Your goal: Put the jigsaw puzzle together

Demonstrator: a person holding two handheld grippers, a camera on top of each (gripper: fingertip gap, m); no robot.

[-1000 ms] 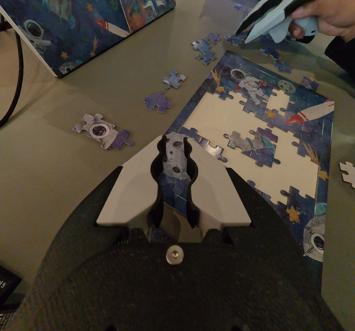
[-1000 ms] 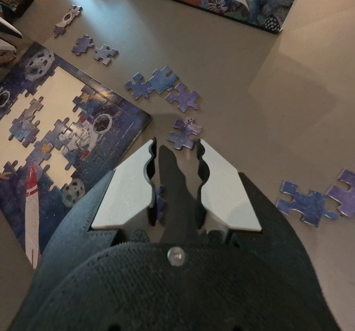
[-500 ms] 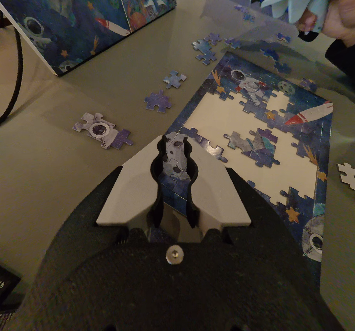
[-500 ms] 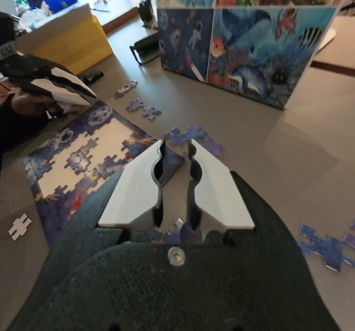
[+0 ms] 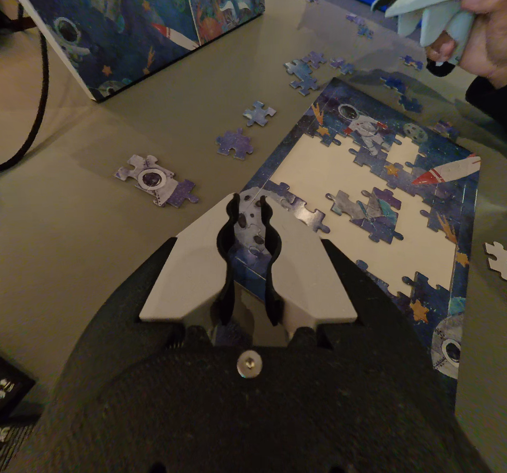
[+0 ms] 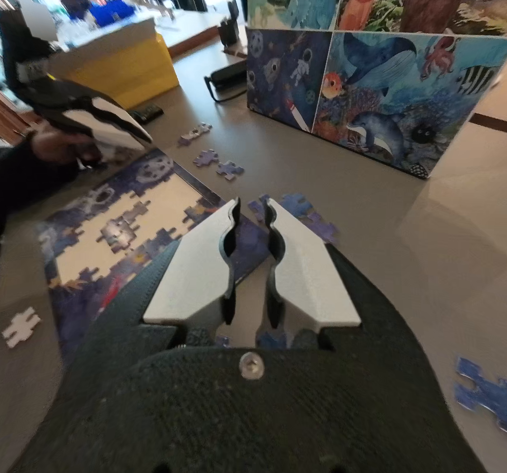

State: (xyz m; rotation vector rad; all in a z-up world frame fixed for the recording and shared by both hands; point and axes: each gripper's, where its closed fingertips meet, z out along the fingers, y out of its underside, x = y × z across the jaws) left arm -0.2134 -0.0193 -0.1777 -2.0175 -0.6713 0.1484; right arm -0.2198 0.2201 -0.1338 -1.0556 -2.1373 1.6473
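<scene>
The puzzle board (image 5: 301, 163) lies on the grey table with its border and several inner patches filled and cream gaps between; it also shows in the right wrist view (image 6: 153, 212). My left gripper (image 5: 248, 199) hovers over the board's near left corner, narrowly open and empty. My right gripper (image 6: 252, 203) is raised over the board's far corner, narrowly open, nothing between its tips; a hand holds it at the top right of the left wrist view (image 5: 384, 6). Loose pieces lie left of the board: a joined porthole pair (image 5: 155, 181), a purple piece (image 5: 234, 144), a blue piece (image 5: 258, 114).
The picture-covered puzzle box (image 5: 137, 20) stands at the back left, also seen in the right wrist view (image 6: 384, 89). A face-down white piece (image 5: 496, 259) lies right of the board. More blue pieces (image 6: 296, 207) lie beyond the far corner. A black cable (image 5: 41, 103) runs at left. The left gripper's tips are roughly 25 centimetres from the right gripper's. To the purple piece (image 5: 234, 144): left tips about 9 centimetres, right tips about 20 centimetres. The right camera catches it too, in the right wrist view (image 6: 204, 156).
My right gripper has lifted off the table, tilted up toward the box, and its fingers have come closer together. My left gripper has stayed over the board's corner.
</scene>
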